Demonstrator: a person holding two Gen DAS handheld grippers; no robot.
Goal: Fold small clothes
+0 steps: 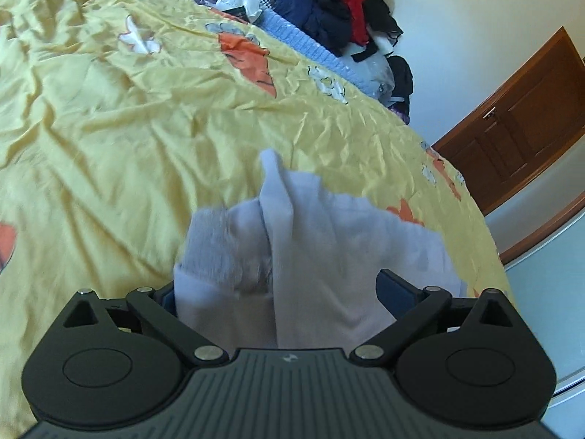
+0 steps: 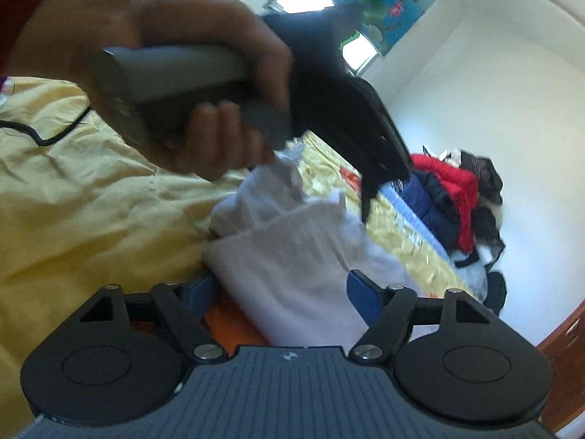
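Observation:
A small white garment (image 1: pixel 310 234) lies crumpled on the yellow bedsheet (image 1: pixel 109 128), close in front of the left wrist camera. My left gripper (image 1: pixel 281 285) stands wide open, and the cloth fills the gap between its blue fingers (image 1: pixel 396 287). In the right wrist view the same white garment (image 2: pixel 292 256) sits between the fingers of my right gripper (image 2: pixel 283 285). Its jaws are partly open, and the cloth touches the blue fingertips (image 2: pixel 362 296). Just above it a hand grips the grey handle (image 2: pixel 175 69) of the left gripper, which reaches down over the cloth.
A heap of dark, navy and red clothes (image 1: pixel 325 3) and a pale blue knit (image 1: pixel 299 40) lie along the bed's far edge by the white wall. A brown wooden door (image 1: pixel 519 120) stands to the right. A black cable (image 2: pixel 44 135) crosses the sheet.

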